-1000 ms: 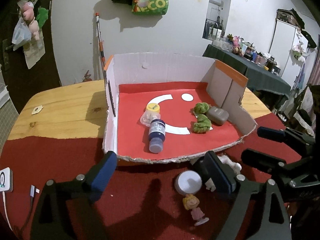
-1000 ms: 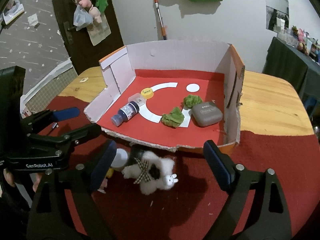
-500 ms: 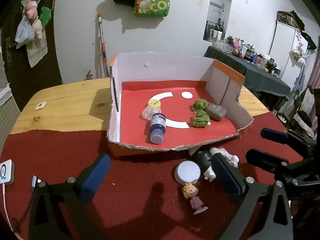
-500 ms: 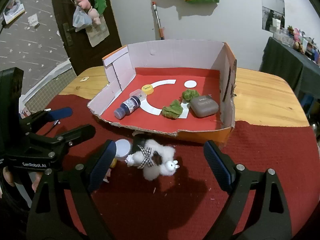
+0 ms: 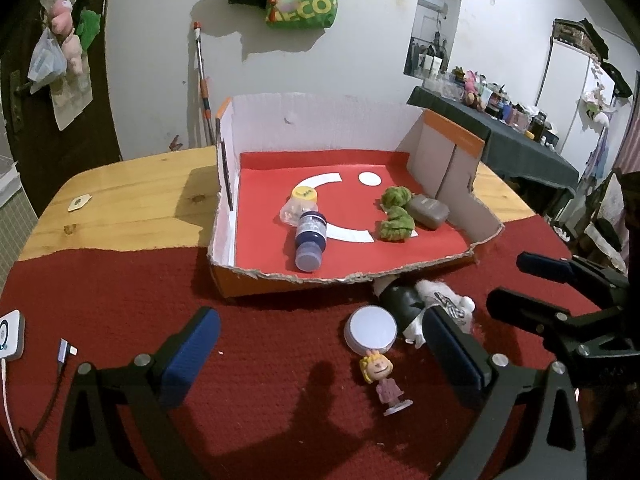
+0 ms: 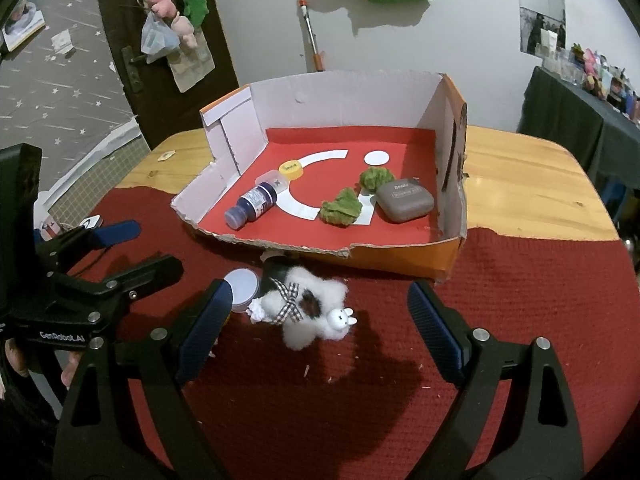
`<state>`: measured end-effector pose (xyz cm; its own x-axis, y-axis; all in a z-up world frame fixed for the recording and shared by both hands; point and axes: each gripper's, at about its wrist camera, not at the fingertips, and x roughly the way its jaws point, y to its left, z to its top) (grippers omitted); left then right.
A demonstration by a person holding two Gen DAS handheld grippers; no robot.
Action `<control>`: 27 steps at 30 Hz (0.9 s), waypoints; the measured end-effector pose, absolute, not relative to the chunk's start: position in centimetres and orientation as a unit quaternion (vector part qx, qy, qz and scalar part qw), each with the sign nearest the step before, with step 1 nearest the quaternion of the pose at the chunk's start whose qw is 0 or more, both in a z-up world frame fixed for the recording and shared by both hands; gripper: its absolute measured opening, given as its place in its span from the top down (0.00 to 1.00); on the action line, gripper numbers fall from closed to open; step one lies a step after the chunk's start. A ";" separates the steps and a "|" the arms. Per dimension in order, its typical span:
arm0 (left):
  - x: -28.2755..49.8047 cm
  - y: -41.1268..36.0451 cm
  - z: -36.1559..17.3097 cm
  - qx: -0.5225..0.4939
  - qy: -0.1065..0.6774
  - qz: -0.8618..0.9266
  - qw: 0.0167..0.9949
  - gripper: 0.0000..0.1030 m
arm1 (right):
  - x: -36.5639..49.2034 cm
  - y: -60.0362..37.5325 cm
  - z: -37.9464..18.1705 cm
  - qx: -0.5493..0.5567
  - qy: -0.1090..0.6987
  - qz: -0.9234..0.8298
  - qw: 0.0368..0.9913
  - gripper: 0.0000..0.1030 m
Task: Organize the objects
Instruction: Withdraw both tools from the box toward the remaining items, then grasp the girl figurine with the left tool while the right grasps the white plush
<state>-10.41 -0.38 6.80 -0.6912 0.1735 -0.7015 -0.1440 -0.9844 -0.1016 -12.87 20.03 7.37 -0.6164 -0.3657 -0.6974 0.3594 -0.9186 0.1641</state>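
An open cardboard box (image 5: 332, 128) (image 6: 344, 96) with a red floor holds a dark blue bottle (image 5: 310, 240) (image 6: 252, 208), a clear jar with a yellow lid (image 5: 300, 202), two green clumps (image 5: 396, 224) (image 6: 342, 213) and a grey case (image 5: 428, 210) (image 6: 405, 200). In front of it on the red cloth lie a white plush toy (image 6: 316, 310) (image 5: 440, 300), a round white-lidded tin (image 5: 371, 328) (image 6: 242, 285) and a small blond figurine (image 5: 384, 380). My left gripper (image 5: 320, 356) is open above the cloth. My right gripper (image 6: 320, 332) is open around the plush, not touching it.
The wooden table (image 5: 120, 204) carries the red cloth (image 6: 520, 300). A white device with a cable (image 5: 10, 336) lies at the left edge. A dark table with clutter (image 5: 500, 128) stands at the back right. A door with hanging toys (image 6: 168, 40) is behind.
Both grippers have pulled back from the box, so the box and the loose toys look farther away. Nothing was gripped and the objects have not moved.
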 end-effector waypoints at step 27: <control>-8.7 1.1 3.5 -0.421 -0.021 0.898 0.122 0.09 | -13.6 19.6 4.1 0.420 0.007 -0.886 0.198 0.14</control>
